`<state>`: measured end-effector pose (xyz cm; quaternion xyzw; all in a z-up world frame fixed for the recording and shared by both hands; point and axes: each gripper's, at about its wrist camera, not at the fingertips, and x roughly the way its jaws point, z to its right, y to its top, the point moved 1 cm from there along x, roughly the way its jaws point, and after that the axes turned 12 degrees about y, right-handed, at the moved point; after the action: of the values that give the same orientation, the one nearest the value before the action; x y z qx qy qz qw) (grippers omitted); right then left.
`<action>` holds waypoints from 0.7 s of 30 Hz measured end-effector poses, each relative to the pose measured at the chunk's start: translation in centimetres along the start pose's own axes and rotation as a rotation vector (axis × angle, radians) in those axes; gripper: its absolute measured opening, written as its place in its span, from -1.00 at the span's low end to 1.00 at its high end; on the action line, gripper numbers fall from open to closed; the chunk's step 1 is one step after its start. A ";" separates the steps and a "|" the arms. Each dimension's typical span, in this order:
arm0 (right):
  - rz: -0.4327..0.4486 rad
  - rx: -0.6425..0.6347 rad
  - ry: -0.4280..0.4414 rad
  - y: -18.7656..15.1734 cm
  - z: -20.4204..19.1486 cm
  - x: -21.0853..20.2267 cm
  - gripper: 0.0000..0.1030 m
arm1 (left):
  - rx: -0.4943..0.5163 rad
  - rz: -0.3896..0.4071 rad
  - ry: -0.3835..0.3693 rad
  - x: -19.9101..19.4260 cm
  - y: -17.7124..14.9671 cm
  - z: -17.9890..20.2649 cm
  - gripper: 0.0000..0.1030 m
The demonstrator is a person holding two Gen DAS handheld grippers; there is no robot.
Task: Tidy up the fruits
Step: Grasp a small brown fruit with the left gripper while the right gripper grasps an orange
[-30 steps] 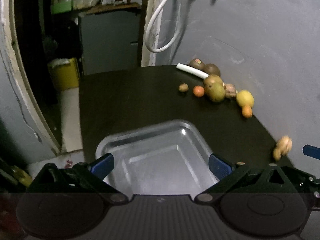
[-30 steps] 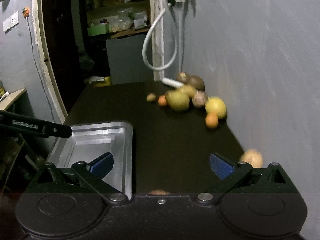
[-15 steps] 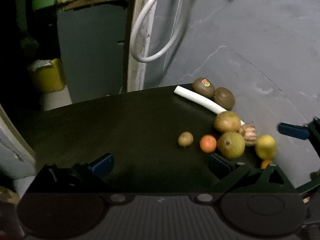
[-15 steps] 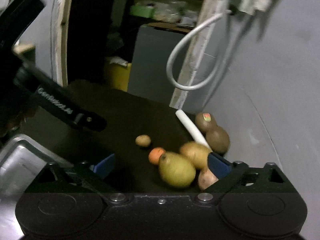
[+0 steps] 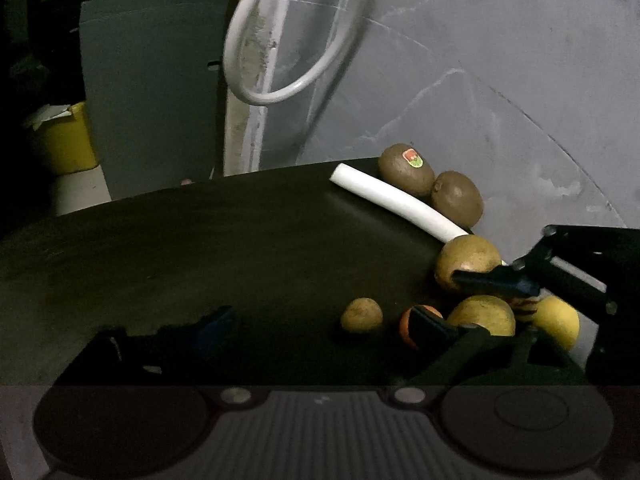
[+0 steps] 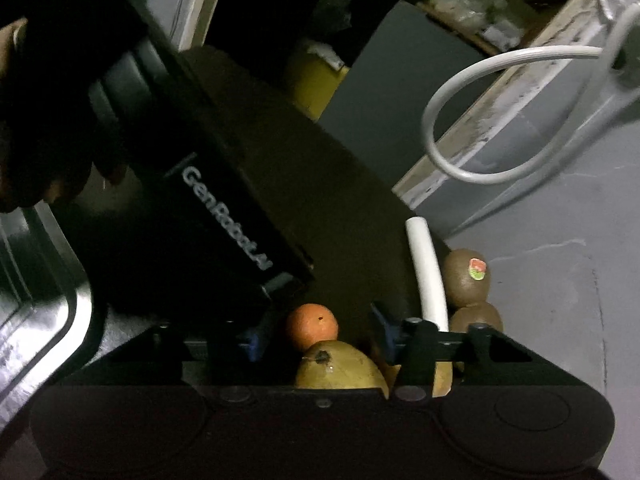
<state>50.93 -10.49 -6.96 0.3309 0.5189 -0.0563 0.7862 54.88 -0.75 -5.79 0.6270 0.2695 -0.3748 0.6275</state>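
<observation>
While the left gripper [image 5: 320, 322] gapes wide over bare table [image 5: 200, 248], the right gripper [image 6: 320, 334] sits half-open around the pear [image 6: 340, 366], pads not visibly touching.

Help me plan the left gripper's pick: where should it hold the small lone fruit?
Grip the small fruit across its middle, left gripper coming straight ahead: it is round, free on its left, with the orange close on its right.

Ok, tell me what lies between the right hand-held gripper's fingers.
In the right wrist view, the right hand-held gripper brackets the small orange and the top of the yellow-green pear. Contact cannot be told.
</observation>
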 end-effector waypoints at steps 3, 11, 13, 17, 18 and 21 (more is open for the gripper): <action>-0.024 -0.016 0.006 0.3 0.1 0.7 -0.18 | 0.024 -0.003 -0.012 0.6 0.0 0.5 0.66; -0.054 -0.026 0.036 0.1 0.6 1.5 -0.20 | 0.014 -0.036 -0.059 1.9 0.1 1.1 0.24; -0.055 -0.023 0.043 0.0 0.6 1.5 -0.22 | 0.013 -0.048 -0.065 2.3 0.0 1.3 0.15; -0.045 0.009 0.062 0.0 0.8 1.6 -0.28 | 0.008 -0.057 -0.067 2.8 -0.2 1.5 -0.11; -0.040 0.021 0.067 0.0 0.9 1.6 -0.30 | 0.004 -0.058 -0.069 2.9 -0.1 1.5 -0.15; -0.029 0.047 0.076 0.0 1.2 1.6 -0.34 | -0.023 -0.068 -0.085 3.1 -0.1 1.3 -0.38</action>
<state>52.60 -10.77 -8.05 0.3436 0.5516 -0.0672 0.7571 56.43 -2.43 -8.26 0.5937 0.2681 -0.4190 0.6325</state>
